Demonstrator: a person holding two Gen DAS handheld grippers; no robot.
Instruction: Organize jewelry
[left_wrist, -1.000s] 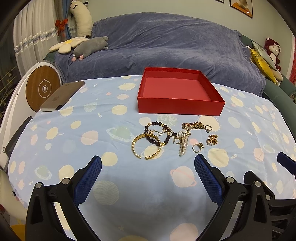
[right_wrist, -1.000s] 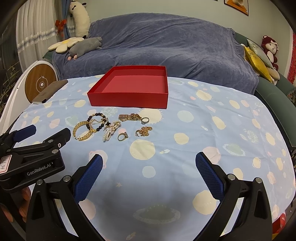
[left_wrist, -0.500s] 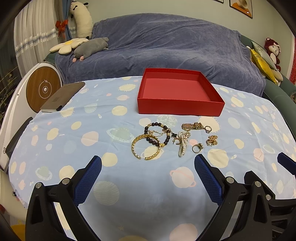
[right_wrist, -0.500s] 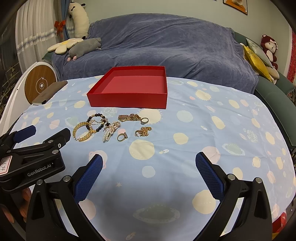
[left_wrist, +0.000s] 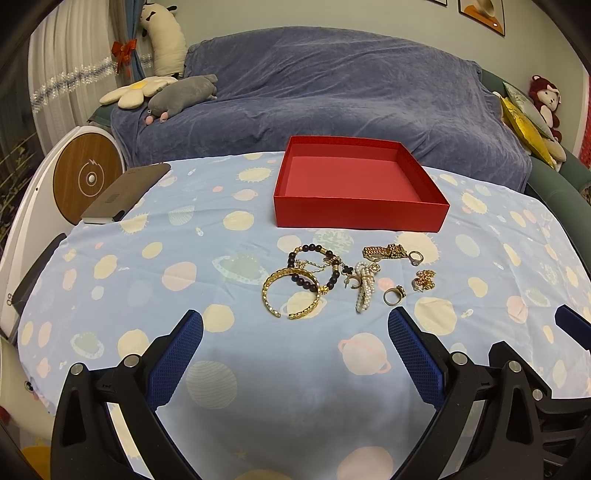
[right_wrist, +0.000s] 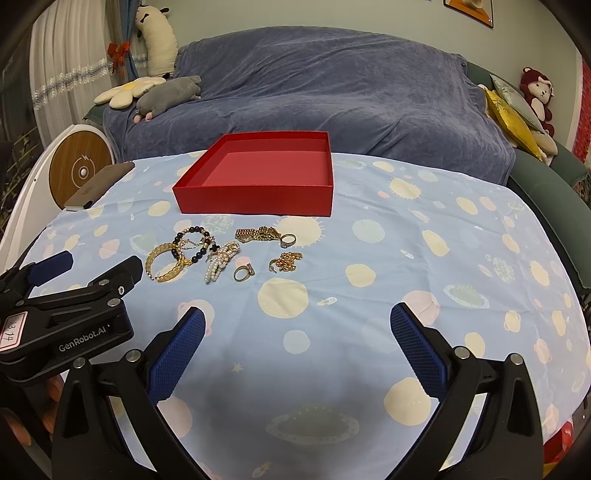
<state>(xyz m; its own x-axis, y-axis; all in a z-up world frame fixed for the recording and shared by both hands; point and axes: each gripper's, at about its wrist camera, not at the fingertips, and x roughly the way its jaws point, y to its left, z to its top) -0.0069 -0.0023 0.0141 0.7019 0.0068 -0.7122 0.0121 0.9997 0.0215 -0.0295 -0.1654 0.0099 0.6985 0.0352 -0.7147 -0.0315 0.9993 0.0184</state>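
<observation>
An empty red box (left_wrist: 360, 221) (right_wrist: 255, 208) stands on the patterned cloth. In front of it lies a cluster of jewelry: a gold bangle (left_wrist: 291, 293) (right_wrist: 164, 262), a dark bead bracelet (left_wrist: 314, 267) (right_wrist: 192, 242), a pearl piece (left_wrist: 365, 291) (right_wrist: 219, 266), a gold ring (left_wrist: 393, 295) (right_wrist: 243, 273), a gold chain band (left_wrist: 384, 252) (right_wrist: 256, 233), a small ring (left_wrist: 415, 257) (right_wrist: 288, 240) and a gold chain clump (left_wrist: 424, 279) (right_wrist: 288, 261). My left gripper (left_wrist: 295, 328) (right_wrist: 86, 264) is open just short of the bangle. My right gripper (right_wrist: 297, 325) is open, nearer than the jewelry and right of it.
The table (left_wrist: 155, 280) has a rounded edge. A grey flat device (left_wrist: 123, 194) lies at the far left on it, beside a white unit with a wooden disc (left_wrist: 88, 181). A blue-covered sofa (left_wrist: 332, 92) with plush toys runs behind.
Both views have barely shifted; the jewelry and box lie where they were, and both grippers stay open.
</observation>
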